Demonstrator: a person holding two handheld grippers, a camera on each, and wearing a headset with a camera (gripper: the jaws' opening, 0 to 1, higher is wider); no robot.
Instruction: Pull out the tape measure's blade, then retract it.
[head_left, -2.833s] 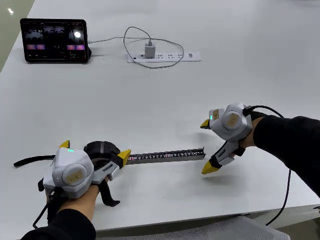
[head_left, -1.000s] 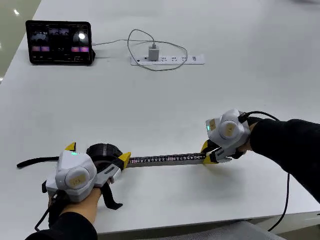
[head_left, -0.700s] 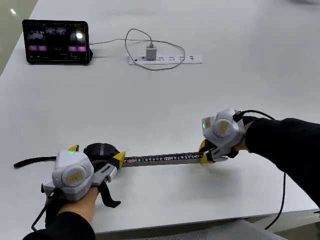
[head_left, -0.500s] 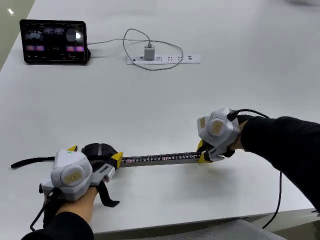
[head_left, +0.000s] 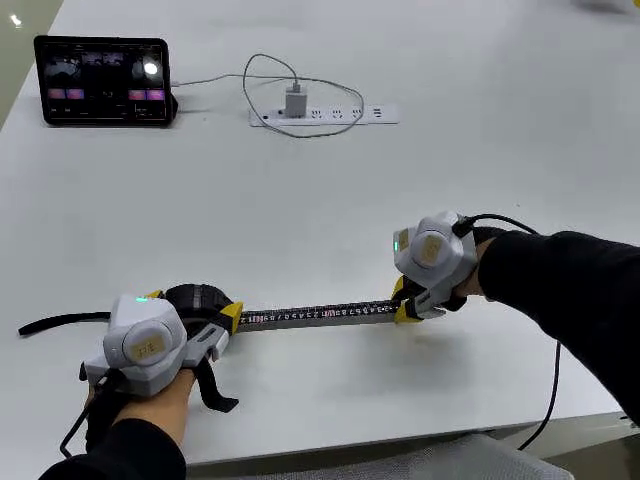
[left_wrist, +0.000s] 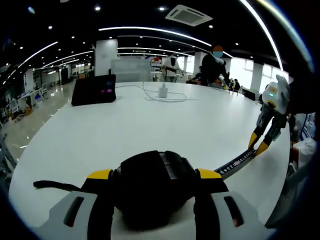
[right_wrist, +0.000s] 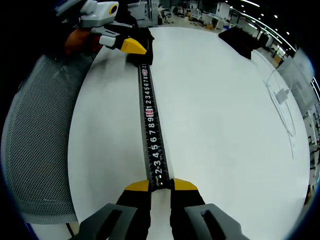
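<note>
— Tape measure (head_left: 200, 298): where do we have it?
— On the white table (head_left: 330, 200), near its front edge. Its round black case (left_wrist: 150, 192) is clamped in our left gripper (left_wrist: 154, 175).
— And the blade (right_wrist: 150, 115)?
— Dark with white numerals, lying flat, stretched rightward. Our right gripper (right_wrist: 161, 185) pinches its end, jaws narrow.

Wide white tabletop (head_left: 330, 220) across the head view. Up at ten o'clock a black tablet (head_left: 101, 80) stands propped, screen lit with small pink and white tiles. At twelve o'clock a white power strip (head_left: 340, 114) lies flat, a white cube charger (head_left: 295, 101) plugged in, its thin white cable (head_left: 246, 80) looping, then running left to the tablet. Down at six o'clock, a grey mesh chair back (head_left: 440, 462) shows beyond the near table edge.
</note>
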